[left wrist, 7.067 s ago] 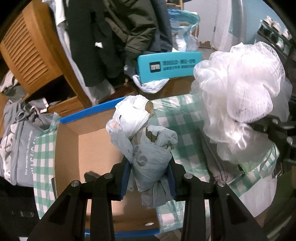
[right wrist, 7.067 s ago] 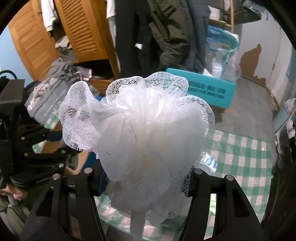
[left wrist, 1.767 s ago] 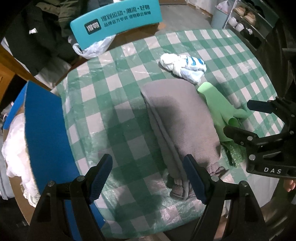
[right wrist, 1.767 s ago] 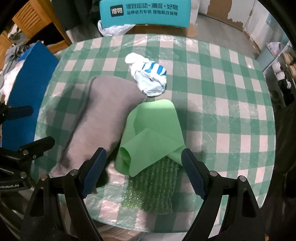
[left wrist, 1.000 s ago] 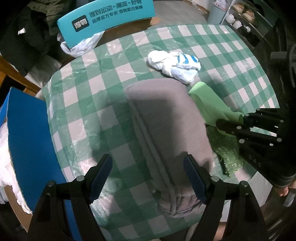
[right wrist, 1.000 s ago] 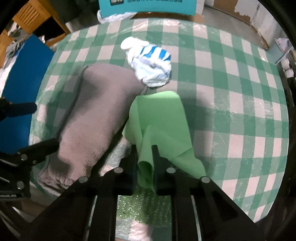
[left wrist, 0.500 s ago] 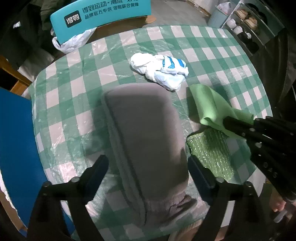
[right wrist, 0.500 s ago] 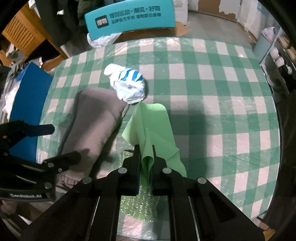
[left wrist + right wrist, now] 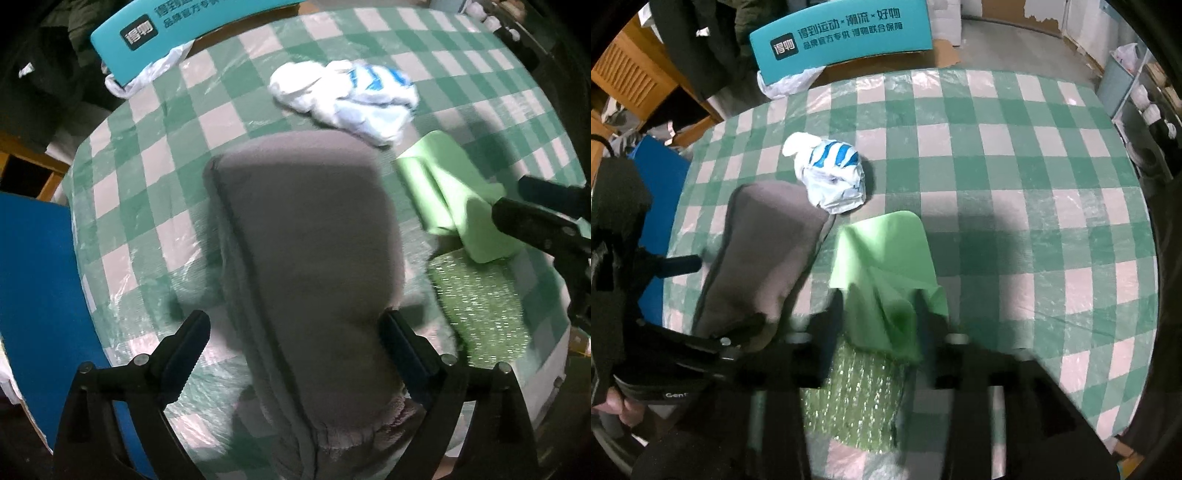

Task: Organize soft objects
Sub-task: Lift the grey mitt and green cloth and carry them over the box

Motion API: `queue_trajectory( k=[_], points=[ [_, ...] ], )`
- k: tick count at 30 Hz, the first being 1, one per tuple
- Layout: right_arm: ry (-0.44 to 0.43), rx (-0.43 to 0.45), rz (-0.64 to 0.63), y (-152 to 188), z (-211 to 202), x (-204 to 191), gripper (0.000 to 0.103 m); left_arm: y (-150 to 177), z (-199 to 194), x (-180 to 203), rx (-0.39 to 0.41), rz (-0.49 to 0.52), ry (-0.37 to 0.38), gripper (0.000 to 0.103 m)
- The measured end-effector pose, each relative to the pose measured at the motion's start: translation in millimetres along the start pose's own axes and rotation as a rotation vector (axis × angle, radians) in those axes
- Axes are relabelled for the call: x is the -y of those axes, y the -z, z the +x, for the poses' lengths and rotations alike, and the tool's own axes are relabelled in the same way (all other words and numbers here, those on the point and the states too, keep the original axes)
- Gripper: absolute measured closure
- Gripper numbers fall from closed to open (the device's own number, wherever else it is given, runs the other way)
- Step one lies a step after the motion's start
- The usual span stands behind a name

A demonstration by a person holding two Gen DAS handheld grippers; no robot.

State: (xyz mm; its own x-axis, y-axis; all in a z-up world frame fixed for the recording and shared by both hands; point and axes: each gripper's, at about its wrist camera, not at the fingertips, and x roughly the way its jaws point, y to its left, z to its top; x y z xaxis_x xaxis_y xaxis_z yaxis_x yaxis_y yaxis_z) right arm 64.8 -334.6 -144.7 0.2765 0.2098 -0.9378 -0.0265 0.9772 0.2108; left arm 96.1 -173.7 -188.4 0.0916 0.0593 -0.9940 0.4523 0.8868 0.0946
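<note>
A folded grey fleece garment (image 9: 310, 236) lies on the green-checked table (image 9: 155, 162); it also shows in the right wrist view (image 9: 764, 254). My left gripper (image 9: 295, 332) is open, its jaws on either side of the garment's near end. A light green cloth (image 9: 886, 266) lies to the right of it, also in the left wrist view (image 9: 454, 199). My right gripper (image 9: 881, 314) is blurred and parted around the cloth's near fold. A sparkly green sponge cloth (image 9: 857, 398) lies under it. A white and blue bundle (image 9: 831, 177) sits farther back.
A blue-lined cardboard box (image 9: 33, 295) stands off the table's left edge. A teal chair back with white writing (image 9: 842, 37) stands behind the table, with a white plastic bag (image 9: 786, 83) under it. A wooden cabinet (image 9: 628, 77) is at far left.
My left gripper has come down lower over the grey garment's near end. My right gripper, shut on the green cloth half a second ago, now has its jaws parted and the cloth sags lower.
</note>
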Motion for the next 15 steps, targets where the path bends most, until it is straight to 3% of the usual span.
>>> queue_trajectory(
  k=[3,11,13,15],
  points=[
    [0.023,0.004,-0.02,-3.7,7.0,-4.6,0.046,-1.6,5.3,-8.4,-0.011,-0.018,0.004,0.001],
    [0.053,-0.041,-0.072,-11.6,34.6,-14.1,0.045,-0.7,10.2,-25.3,-0.006,-0.037,0.029,0.002],
    [0.072,-0.058,-0.082,-12.2,43.1,-14.3,0.045,0.0,9.1,-28.2,-0.001,-0.026,0.04,0.006],
    [0.085,-0.065,-0.09,-11.9,49.0,-13.3,0.045,0.9,8.0,-27.5,0.001,-0.016,0.06,0.018]
  ],
)
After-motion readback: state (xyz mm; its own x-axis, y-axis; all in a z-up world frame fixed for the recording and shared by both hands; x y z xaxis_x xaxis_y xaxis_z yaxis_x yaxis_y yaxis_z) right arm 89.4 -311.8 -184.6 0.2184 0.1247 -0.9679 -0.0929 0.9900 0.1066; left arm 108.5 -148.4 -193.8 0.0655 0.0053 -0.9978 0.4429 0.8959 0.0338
